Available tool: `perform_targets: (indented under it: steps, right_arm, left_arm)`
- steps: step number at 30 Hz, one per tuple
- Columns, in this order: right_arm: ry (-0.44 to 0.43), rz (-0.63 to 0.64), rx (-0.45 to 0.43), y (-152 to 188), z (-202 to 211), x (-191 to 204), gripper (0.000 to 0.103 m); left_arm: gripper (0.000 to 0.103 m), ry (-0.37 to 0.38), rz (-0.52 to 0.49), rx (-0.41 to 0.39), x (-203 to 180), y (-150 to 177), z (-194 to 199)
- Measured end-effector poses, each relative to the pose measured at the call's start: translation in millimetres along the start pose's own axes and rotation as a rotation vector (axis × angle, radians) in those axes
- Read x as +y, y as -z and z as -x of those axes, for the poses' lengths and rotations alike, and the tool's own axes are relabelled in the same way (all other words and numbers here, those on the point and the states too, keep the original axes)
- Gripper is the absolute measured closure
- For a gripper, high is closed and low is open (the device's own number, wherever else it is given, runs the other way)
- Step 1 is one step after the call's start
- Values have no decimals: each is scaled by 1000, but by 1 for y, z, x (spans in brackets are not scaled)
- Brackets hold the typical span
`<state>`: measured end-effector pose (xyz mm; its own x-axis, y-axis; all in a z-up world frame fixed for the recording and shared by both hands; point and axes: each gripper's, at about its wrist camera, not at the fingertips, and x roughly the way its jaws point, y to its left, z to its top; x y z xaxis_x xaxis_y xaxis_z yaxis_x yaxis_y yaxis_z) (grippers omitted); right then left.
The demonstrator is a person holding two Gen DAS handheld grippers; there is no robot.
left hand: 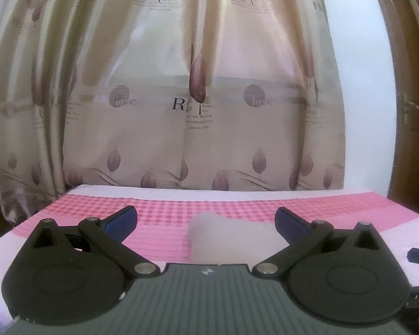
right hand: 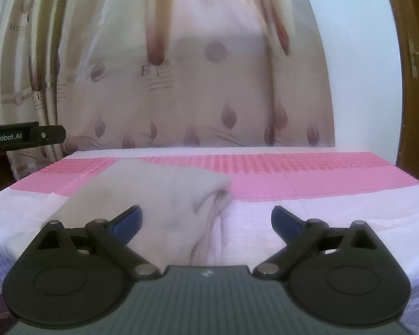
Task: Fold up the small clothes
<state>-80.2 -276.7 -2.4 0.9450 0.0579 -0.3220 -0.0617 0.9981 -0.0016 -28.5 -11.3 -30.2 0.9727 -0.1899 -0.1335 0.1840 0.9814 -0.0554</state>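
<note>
Both grippers — left (left hand: 206,223) and right (right hand: 206,222) — stand spread wide, pinching nothing; the pale cloth (right hand: 153,195) lies folded on the pink bed (right hand: 307,173)

Folded garment (right hand: 153,195) on the bed (right hand: 307,217), curtain (right hand: 181,83) seemingly just behind.

pale folded garment (right hand: 159,195) on pink-checked bedcover (right hand: 307,167), between wide-spread right gripper (right hand: 206,220) jaws

Soft daylight thru backlit curtain (left hand: 164,89); mild glare; fisheye bend at edges; right view blurrier; cloth (right hand: 159,195) soft.
</note>
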Motion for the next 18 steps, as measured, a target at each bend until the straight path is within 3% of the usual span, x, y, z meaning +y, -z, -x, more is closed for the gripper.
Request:
perform_targets:
  steps: [18]
  right_arm:
    - [21,-9,24,3,0,0,3]
  left_arm:
    - [0,19,32,60,5,10,-3]
